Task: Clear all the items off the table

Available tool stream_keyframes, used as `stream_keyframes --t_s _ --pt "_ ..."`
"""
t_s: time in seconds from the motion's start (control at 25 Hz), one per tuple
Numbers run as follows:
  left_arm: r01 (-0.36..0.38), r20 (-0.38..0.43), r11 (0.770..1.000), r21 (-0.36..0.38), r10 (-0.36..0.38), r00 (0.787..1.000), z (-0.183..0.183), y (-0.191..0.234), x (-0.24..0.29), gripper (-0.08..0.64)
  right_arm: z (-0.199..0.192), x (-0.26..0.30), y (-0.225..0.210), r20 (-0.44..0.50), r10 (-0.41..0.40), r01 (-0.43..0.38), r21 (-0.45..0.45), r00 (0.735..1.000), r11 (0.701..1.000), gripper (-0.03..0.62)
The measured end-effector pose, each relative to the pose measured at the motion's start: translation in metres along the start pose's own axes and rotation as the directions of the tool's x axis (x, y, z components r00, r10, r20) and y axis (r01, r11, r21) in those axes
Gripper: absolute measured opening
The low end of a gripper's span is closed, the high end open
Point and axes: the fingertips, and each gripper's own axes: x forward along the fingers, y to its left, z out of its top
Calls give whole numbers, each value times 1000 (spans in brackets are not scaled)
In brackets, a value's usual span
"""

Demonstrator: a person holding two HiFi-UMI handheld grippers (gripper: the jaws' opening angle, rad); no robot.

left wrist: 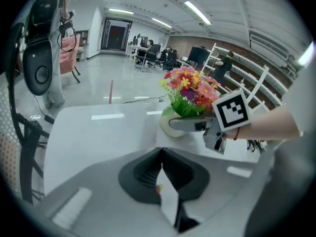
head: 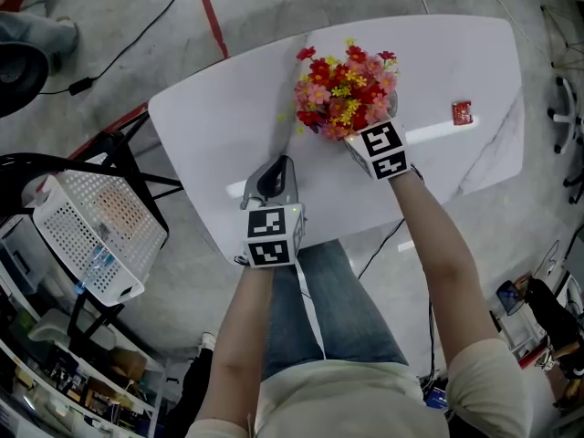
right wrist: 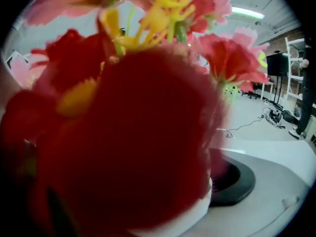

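Note:
A white pot (left wrist: 172, 127) of red, pink and yellow flowers (head: 345, 94) stands mid-table on the white table (head: 201, 126). My right gripper (head: 354, 137) reaches in under the blooms from the near side. It is open, with the pot (right wrist: 195, 214) between the jaws. One grey finger (left wrist: 190, 124) lies along the pot's side. The flowers (right wrist: 128, 132) fill the right gripper view; only the right-hand black pad (right wrist: 239, 181) shows, just off the pot. My left gripper (head: 281, 164) rests near the table's front edge, tips together (left wrist: 160, 154). A small red packet (head: 462, 113) lies far right.
A white perforated basket (head: 91, 231) sits on a black cart left of the table, with cluttered shelves below it. Cables and a red tape line (head: 212, 16) cross the floor beyond the table. The person's legs are against the table's near edge.

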Motion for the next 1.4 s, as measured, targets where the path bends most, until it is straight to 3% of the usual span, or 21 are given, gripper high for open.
stream_keyframes --t_s 0.76,1.4 --pt "3 46 1000 13 -4 999 1 0 -26 9 15 -30 27 31 -39 39 17 999 999 597" --pt "5 104 1000 17 -6 995 -7 10 -89 9 44 -72 88 52 -50 50 -7 997 999 597"
